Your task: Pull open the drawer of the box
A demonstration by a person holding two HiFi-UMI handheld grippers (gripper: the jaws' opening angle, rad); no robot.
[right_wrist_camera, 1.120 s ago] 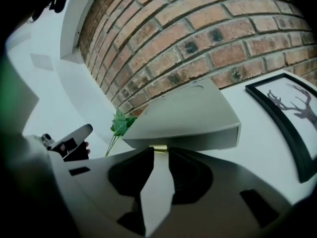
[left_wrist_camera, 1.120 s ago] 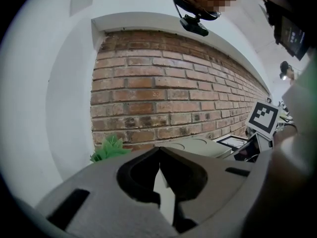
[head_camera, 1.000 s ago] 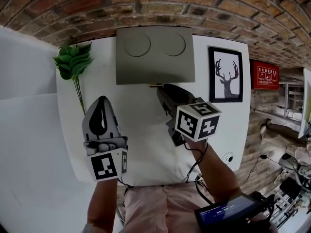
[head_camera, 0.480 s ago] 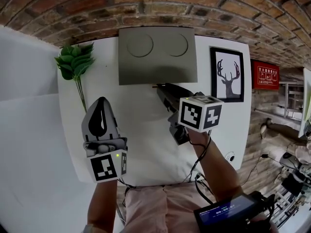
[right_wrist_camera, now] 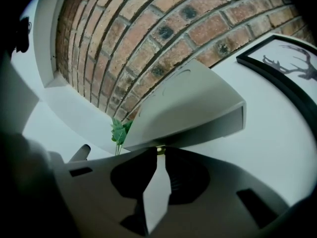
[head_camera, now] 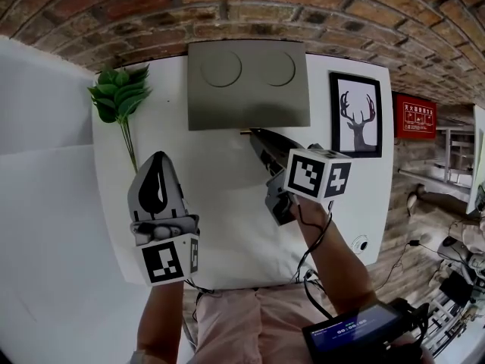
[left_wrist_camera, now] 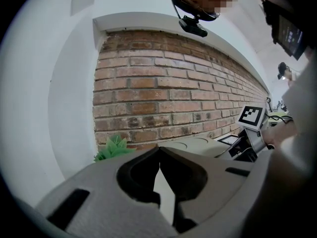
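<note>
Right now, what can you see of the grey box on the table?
The flat grey rectangular box looks like matt plastic, with two shallow round recesses on top. It lies flat on the white table against the brick wall, drawer shut. The right tongs are closing on its small brass-coloured front knob, held between their tips.

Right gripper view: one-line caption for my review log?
Right tool closing its jaws on the small brass knob of the grey box, brick wall behind.

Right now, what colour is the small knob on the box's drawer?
Brass-gold. The knob shows best in the right gripper view.
</note>
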